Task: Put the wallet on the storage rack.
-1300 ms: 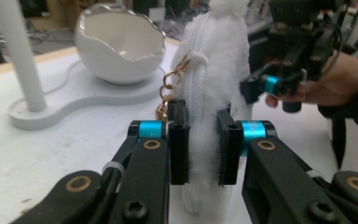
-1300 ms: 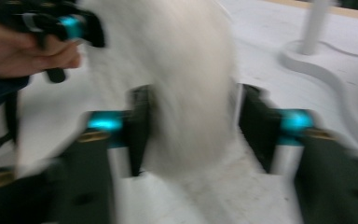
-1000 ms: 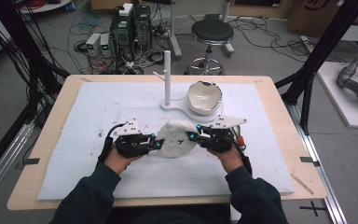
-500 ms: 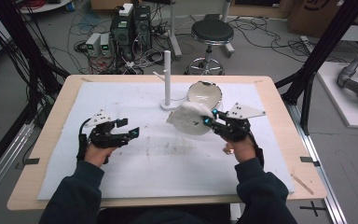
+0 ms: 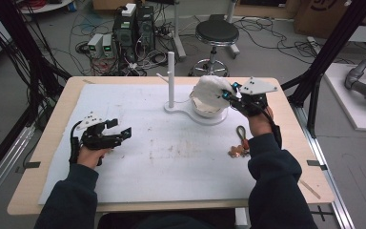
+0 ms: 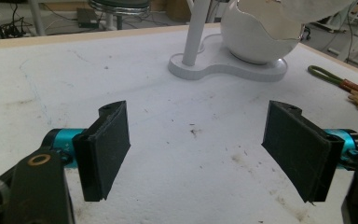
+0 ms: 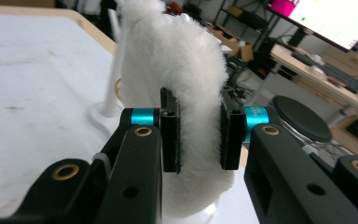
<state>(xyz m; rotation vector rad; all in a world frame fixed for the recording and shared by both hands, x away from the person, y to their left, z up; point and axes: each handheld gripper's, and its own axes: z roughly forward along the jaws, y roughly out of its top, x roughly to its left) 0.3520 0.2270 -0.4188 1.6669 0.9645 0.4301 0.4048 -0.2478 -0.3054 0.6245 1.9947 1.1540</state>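
The left gripper (image 5: 119, 134) hovers low over the scuffed white foam mat (image 5: 162, 171), its flat black jaws having just opened, nothing between them. Farther off, the right gripper (image 5: 229, 93) pinches a fluffy white fleece cushion (image 5: 209, 90) above the smooth, rounded egg-shaped shell (image 5: 208, 109) beside the slim white post (image 5: 171, 78)

The left gripper (image 5: 123, 133) hangs low over the white mat, its black padded jaws spread wide — they have just been opening, with nothing between them. The left hand (image 5: 89, 153) grips the body from behind, dark sleeve running back to the near edge. The right gripper (image 5: 228, 93) is raised and reached far forward, forearm stretched out — its jaws pinch a fluffy white fur pad (image 7: 177, 93), the pile bulging above and below its fingertips (image 7: 170, 135).
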